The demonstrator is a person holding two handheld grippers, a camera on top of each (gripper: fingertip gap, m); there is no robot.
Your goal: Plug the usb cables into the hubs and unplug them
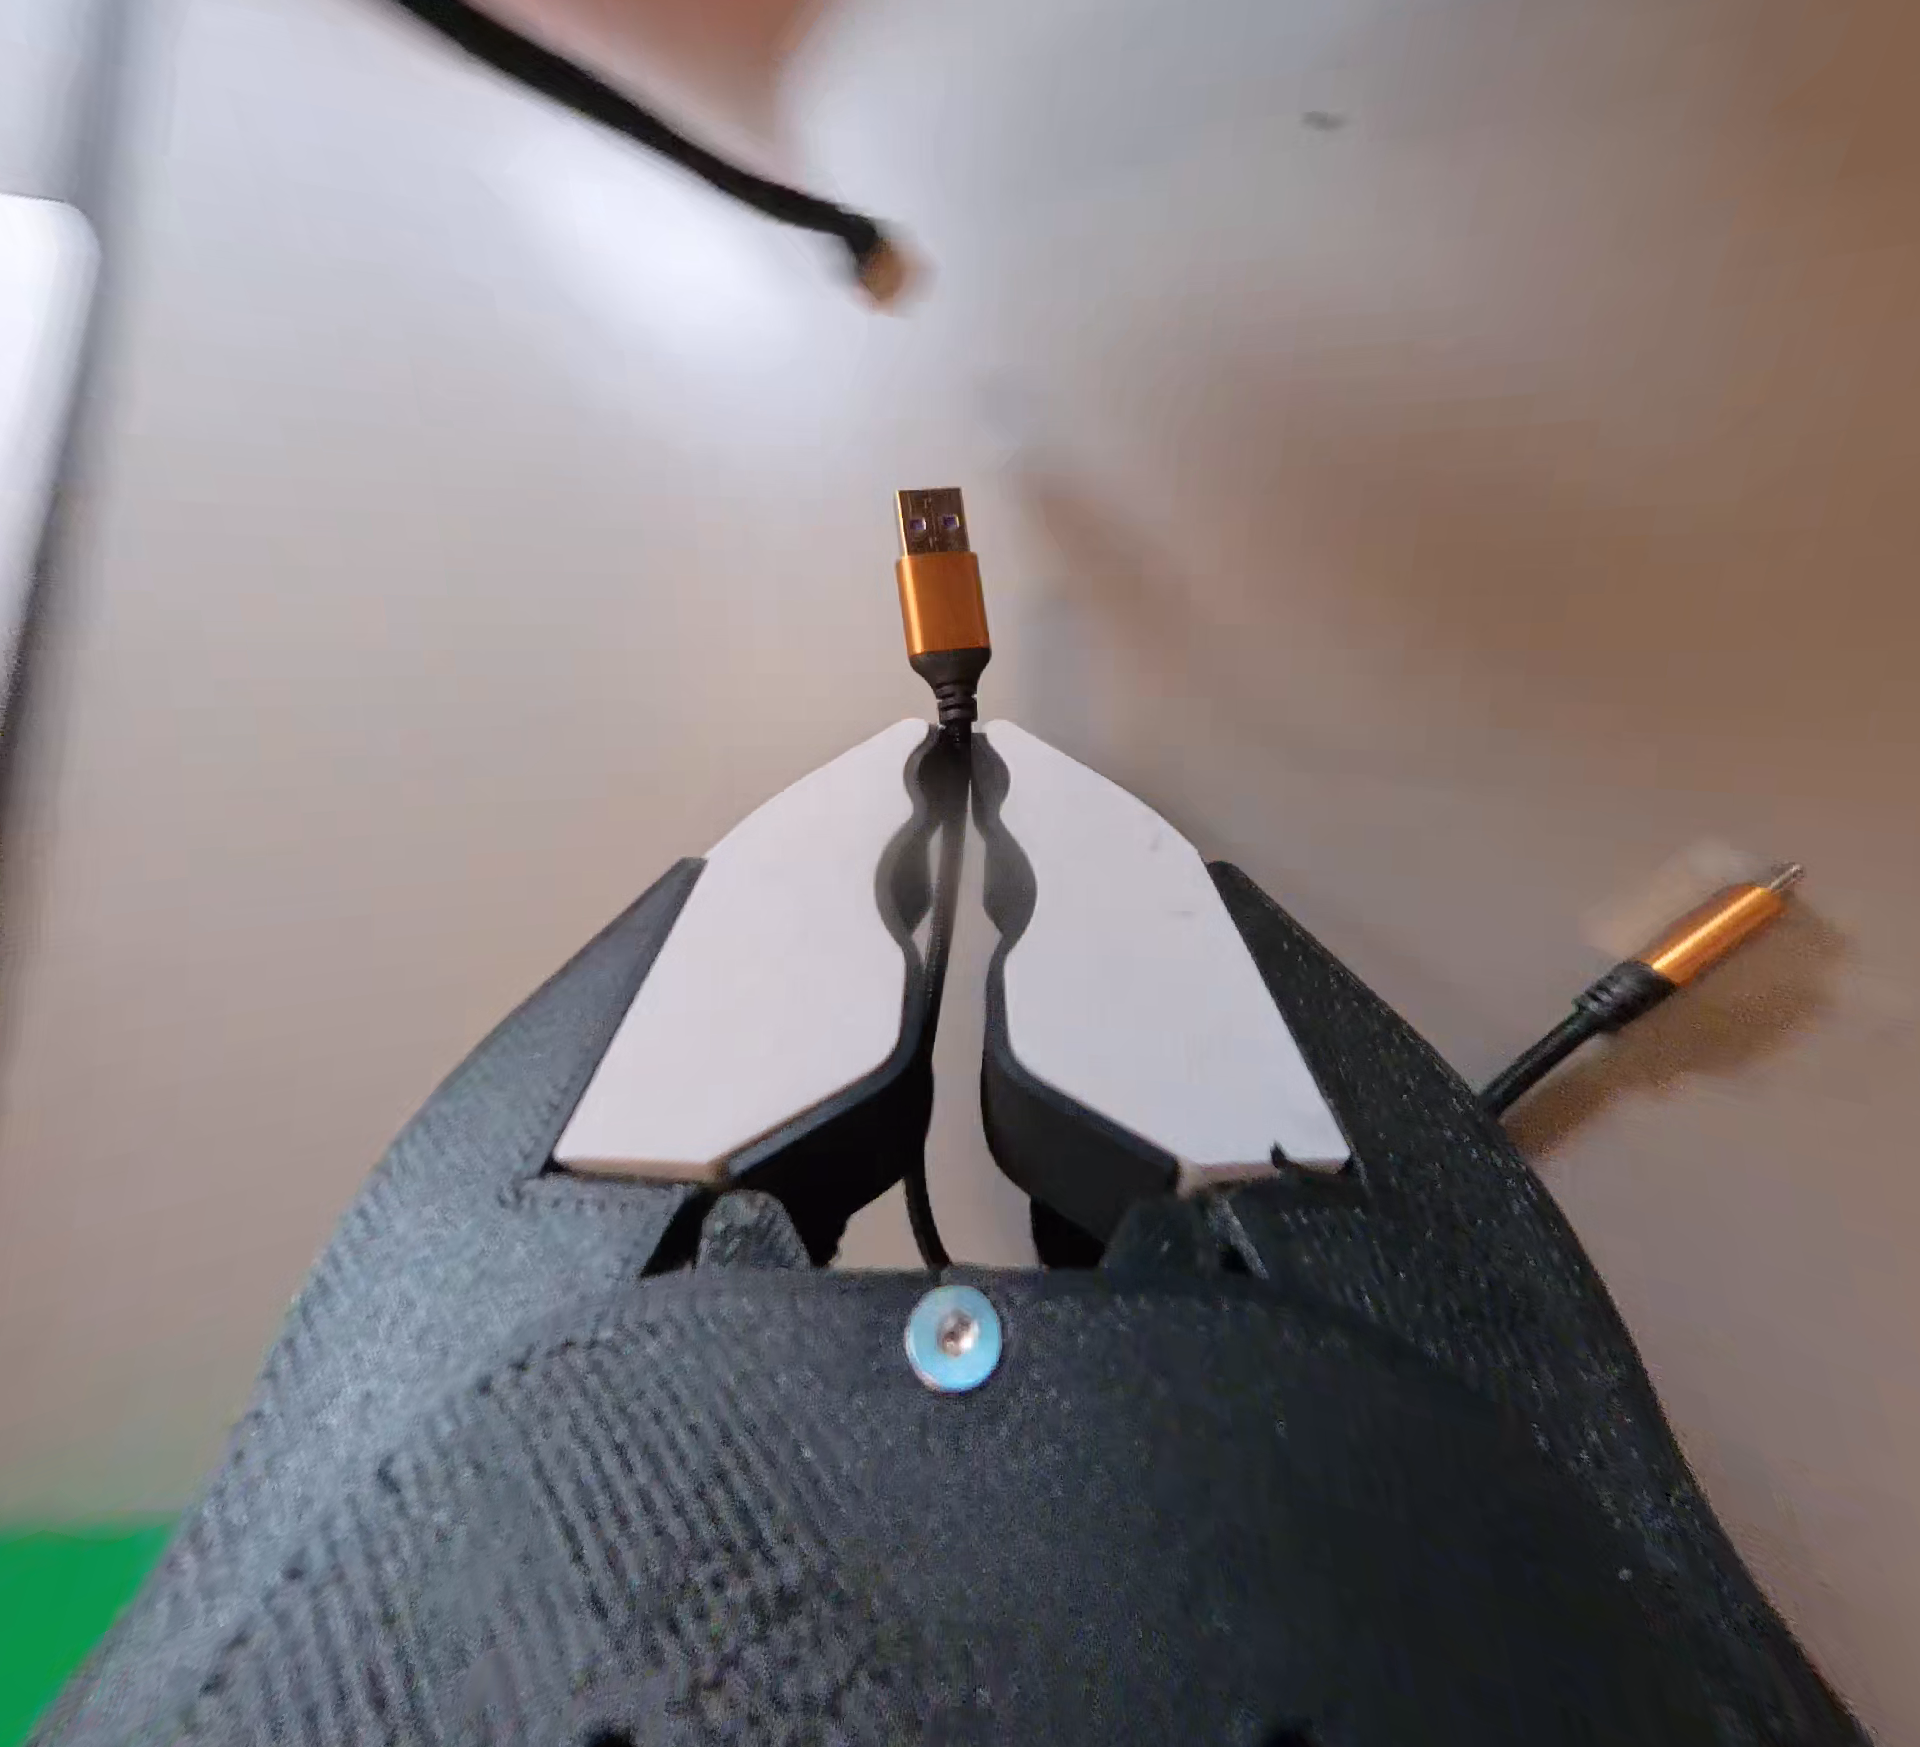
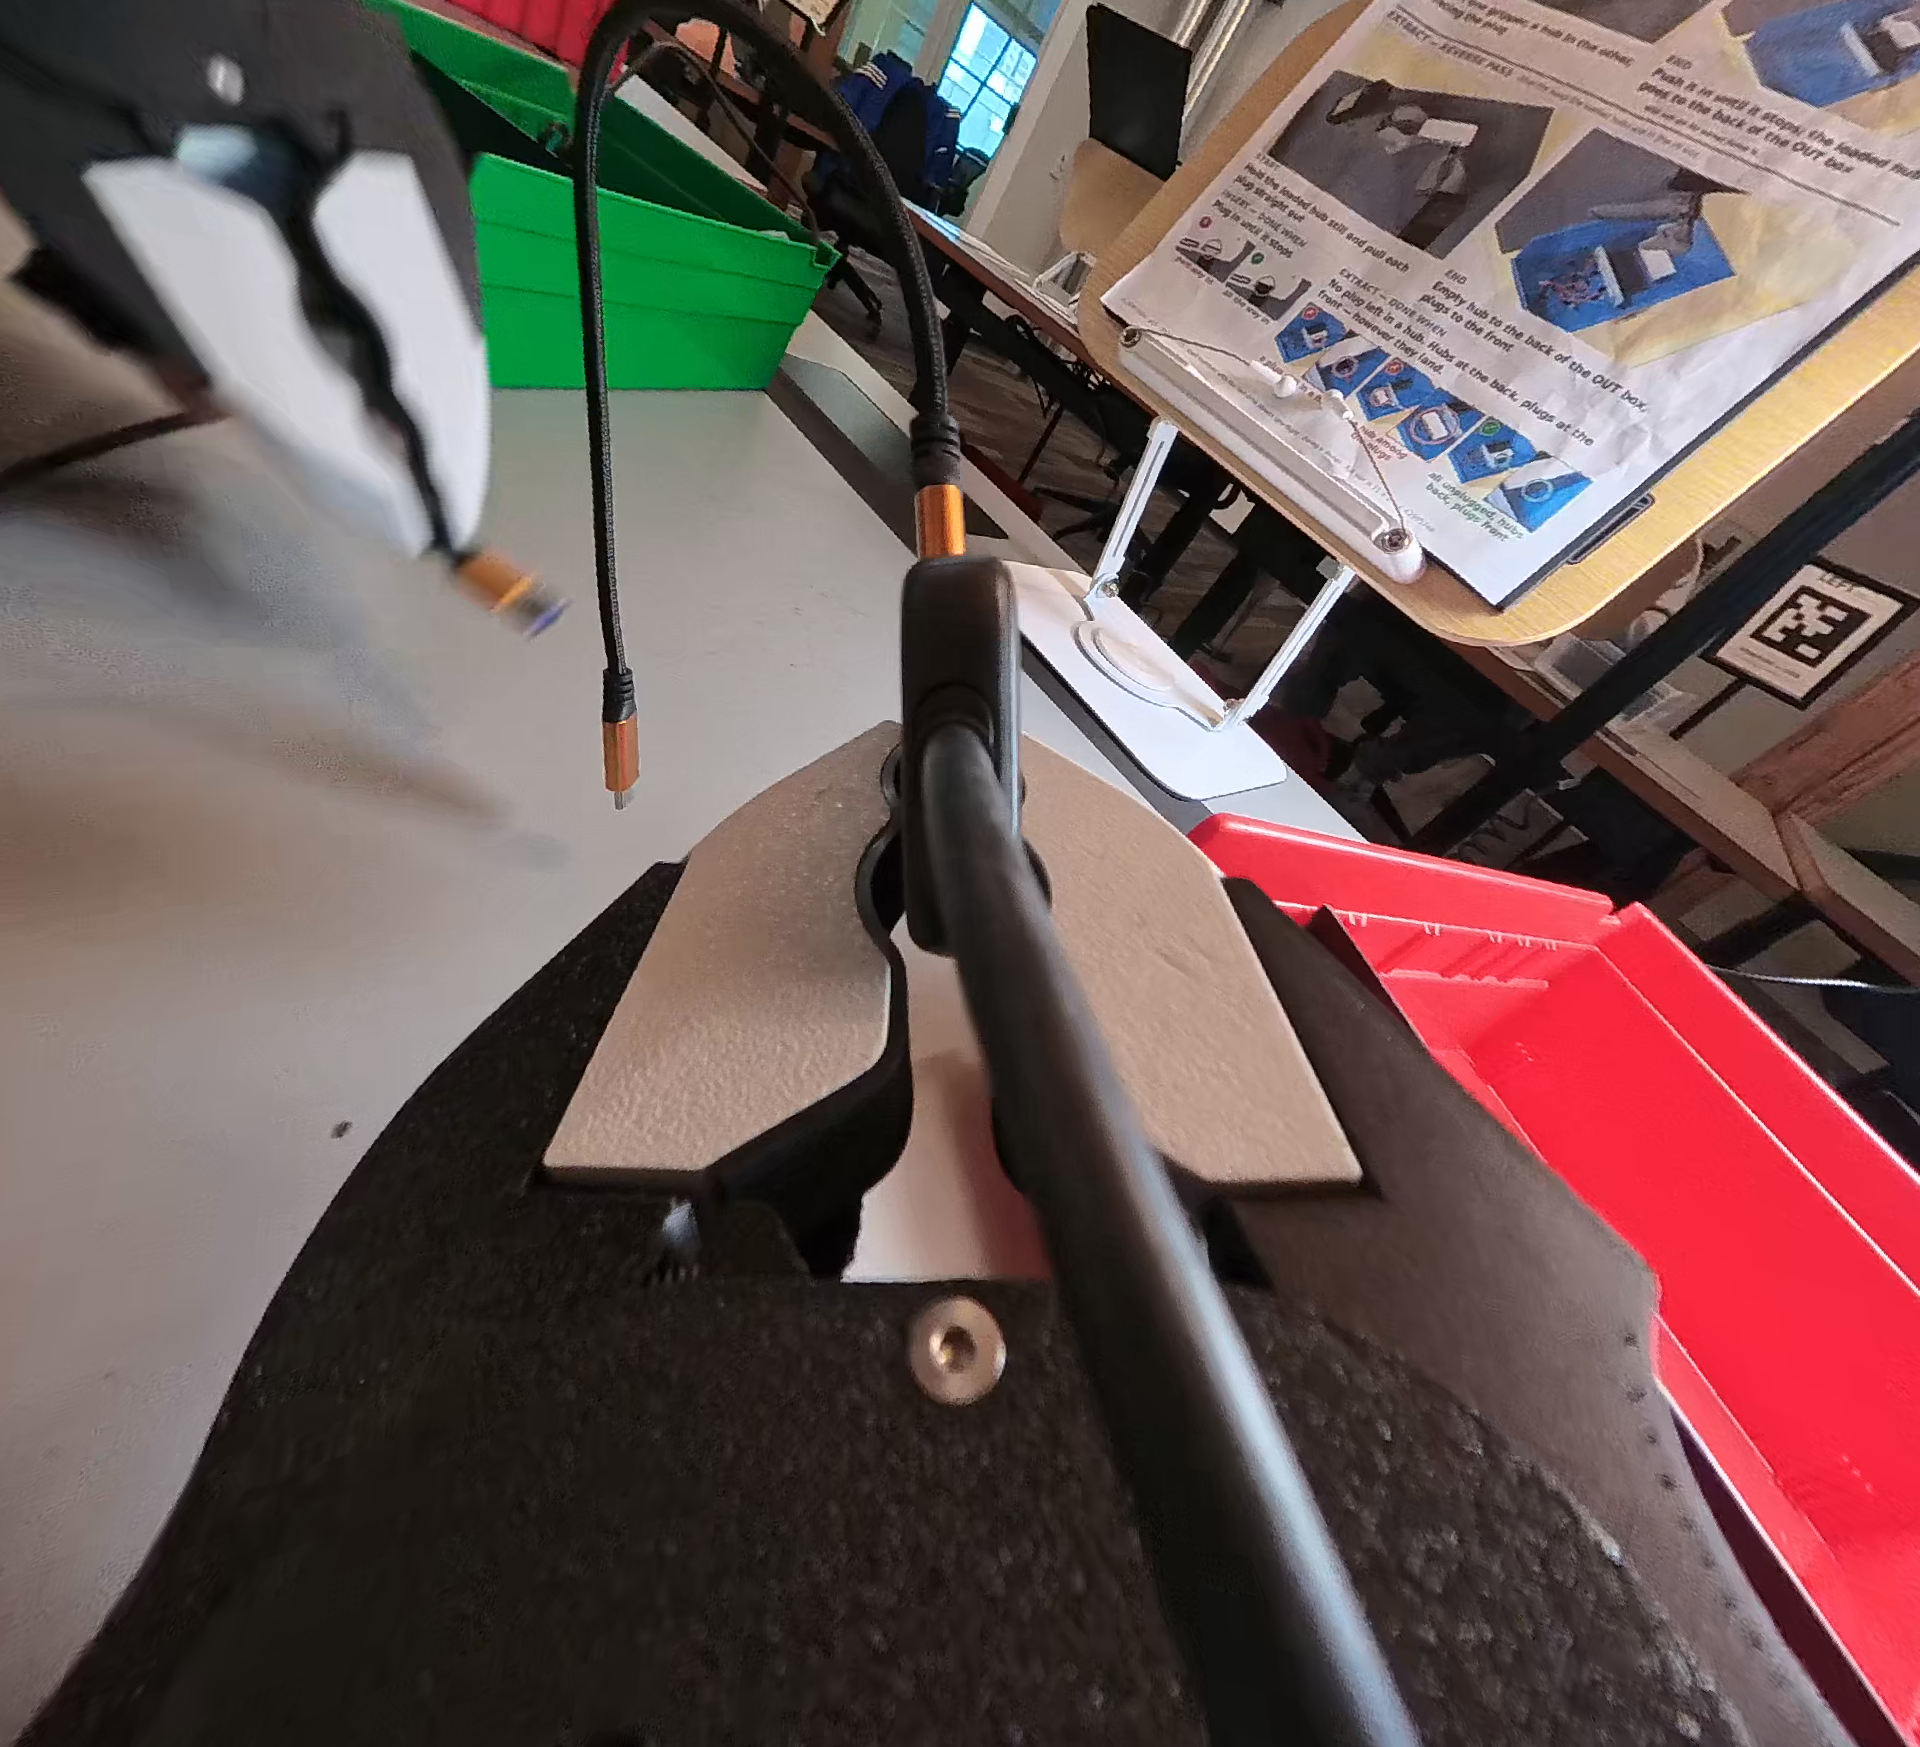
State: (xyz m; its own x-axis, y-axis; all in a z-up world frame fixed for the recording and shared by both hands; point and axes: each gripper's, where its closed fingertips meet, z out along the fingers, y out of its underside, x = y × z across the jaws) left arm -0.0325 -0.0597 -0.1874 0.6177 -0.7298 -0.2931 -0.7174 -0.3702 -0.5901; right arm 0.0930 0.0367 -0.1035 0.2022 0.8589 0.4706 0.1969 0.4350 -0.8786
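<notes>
Presently the left gripper [image 1: 954,729] pinches a braided USB cable just behind its orange USB-A plug [image 1: 938,585], above the bench [image 1: 416,554]. Opposite, the right gripper [image 2: 951,762] clamps a black hub [image 2: 956,658], an orange-collared plug [image 2: 938,521] seated at its far end.

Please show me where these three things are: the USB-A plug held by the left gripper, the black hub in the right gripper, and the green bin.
USB-A plug [image 1: 942,591]: left wrist view, on its orange sleeve.
black hub [image 2: 958,658]: right wrist view, on its upper end.
green bin [image 2: 644,295]: right wrist view, on its front wall.
</notes>
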